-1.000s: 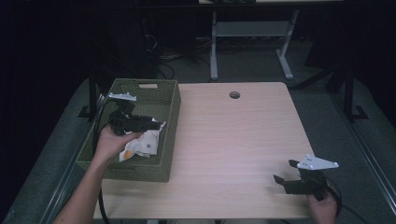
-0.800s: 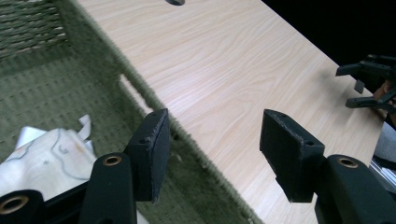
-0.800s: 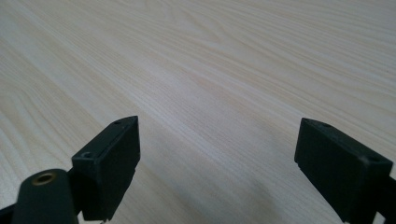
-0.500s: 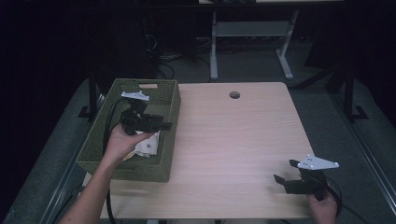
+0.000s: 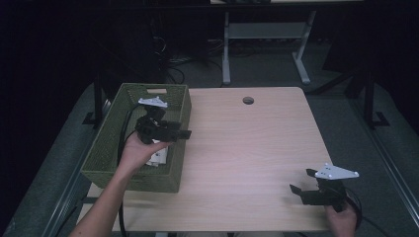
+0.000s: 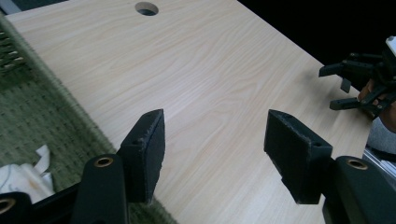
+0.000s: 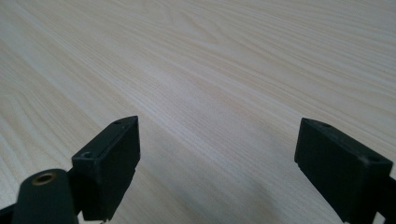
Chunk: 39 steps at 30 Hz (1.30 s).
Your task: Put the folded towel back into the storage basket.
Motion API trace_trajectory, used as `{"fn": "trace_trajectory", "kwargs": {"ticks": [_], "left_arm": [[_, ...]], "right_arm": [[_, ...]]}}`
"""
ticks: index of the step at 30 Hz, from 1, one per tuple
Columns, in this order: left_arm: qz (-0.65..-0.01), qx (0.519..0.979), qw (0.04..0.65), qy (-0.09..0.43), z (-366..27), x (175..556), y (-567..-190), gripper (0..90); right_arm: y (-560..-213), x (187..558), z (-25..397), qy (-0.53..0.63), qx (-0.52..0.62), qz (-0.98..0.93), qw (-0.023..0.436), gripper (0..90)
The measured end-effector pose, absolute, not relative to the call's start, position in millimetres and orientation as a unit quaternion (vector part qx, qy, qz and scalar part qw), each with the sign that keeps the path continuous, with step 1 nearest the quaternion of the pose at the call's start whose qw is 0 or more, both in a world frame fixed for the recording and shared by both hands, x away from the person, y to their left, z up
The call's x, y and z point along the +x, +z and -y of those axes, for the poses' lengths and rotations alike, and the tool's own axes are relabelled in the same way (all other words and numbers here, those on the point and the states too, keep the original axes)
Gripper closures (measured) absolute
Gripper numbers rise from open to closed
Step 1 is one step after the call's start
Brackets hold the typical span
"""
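A: Left gripper — where is it seen?
B: Held in the left hand above the right wall of the green basket, at the table's left side. Jaws are pointed right, out over the wood. In the left gripper view the jaws are spread wide with nothing held between them; bare tabletop is seen in the gap.

A: Anything noted inside the basket?
B: White crumpled paper is seen on the basket floor, near the gripper and below it. What exactly it is cannot be told.

A: Right gripper?
B: Held low at the near right corner of the table, in the right hand. Jaws are pointed left. In the right gripper view they are parted wide, nothing gripped, plain wood grain seen between them.

A: The two grippers relative to each other?
B: Well apart, with open tabletop between. The right gripper is also caught far off at the right edge of the left gripper view.

A: Other things on the table?
B: A round hole is seen near the far edge, around the middle.
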<state>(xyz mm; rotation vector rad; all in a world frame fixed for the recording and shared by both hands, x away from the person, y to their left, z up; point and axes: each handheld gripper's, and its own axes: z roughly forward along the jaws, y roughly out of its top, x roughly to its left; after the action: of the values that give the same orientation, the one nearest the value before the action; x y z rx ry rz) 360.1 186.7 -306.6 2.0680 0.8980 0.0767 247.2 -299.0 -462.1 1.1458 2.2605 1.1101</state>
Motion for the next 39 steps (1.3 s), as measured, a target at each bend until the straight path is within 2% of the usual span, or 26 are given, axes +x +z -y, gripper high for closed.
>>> {"fn": "trace_trajectory", "kwargs": {"ticks": [18,39], "left_arm": [[-0.339,0.838,0.427,0.023,-153.7,354.4,-307.4,29.4],[-0.319,0.84,0.438,0.016,-114.1,341.8,-315.3,27.0]], "right_arm": [[-461.4,247.8,299.3,0.395,0.406,-0.803,0.186,13.8],[-460.3,246.9,298.6,0.397,0.404,-0.802,0.188,13.8]]}}
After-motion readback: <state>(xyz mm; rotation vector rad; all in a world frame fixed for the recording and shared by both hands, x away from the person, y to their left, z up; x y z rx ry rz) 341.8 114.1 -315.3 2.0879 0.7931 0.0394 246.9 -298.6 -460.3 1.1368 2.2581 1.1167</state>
